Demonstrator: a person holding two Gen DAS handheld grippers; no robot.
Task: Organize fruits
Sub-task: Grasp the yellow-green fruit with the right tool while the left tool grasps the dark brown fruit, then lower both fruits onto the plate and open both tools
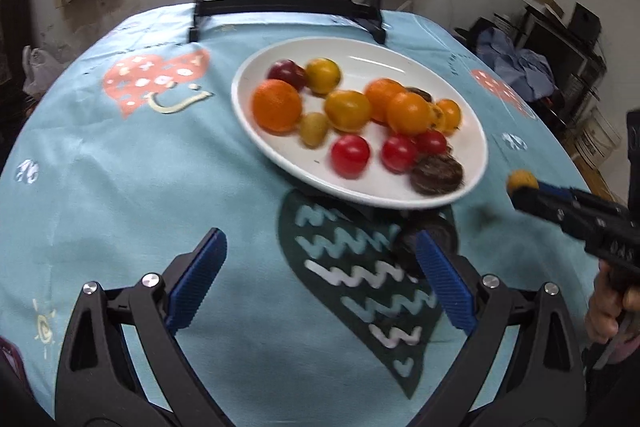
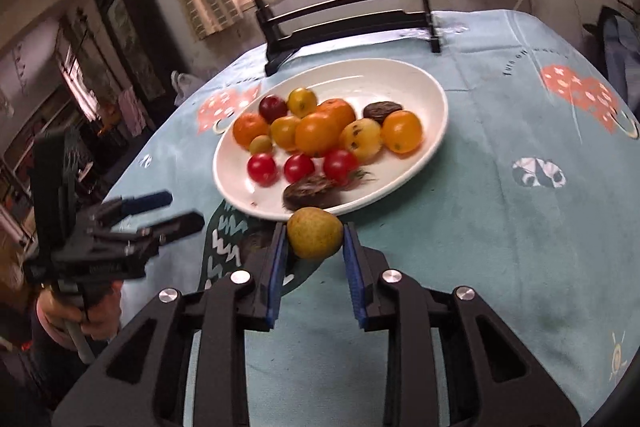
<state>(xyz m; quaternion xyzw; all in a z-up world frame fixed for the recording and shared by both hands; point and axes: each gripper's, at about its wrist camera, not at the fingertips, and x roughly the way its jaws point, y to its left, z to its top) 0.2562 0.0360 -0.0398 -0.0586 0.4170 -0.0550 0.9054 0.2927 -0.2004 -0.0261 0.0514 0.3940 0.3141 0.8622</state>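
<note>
A white oval plate (image 1: 400,61) (image 2: 416,83) on the blue tablecloth holds several fruits: oranges (image 1: 277,105), yellow fruits (image 1: 347,110), red cherry tomatoes (image 1: 350,155) (image 2: 262,169) and dark brown fruits (image 1: 437,174) (image 2: 310,191). My right gripper (image 2: 315,233) is shut on a small yellow-green fruit (image 2: 315,233) just before the plate's near rim; it shows at the right in the left wrist view (image 1: 522,183). My left gripper (image 1: 320,267) is open and empty above the cloth, short of the plate; it shows at the left in the right wrist view (image 2: 176,211).
A black stand with a round painted panel (image 1: 296,3) (image 2: 344,19) stands at the table's far edge behind the plate. The blue tablecloth (image 1: 120,187) has heart prints. Clutter and furniture sit beyond the table's edges.
</note>
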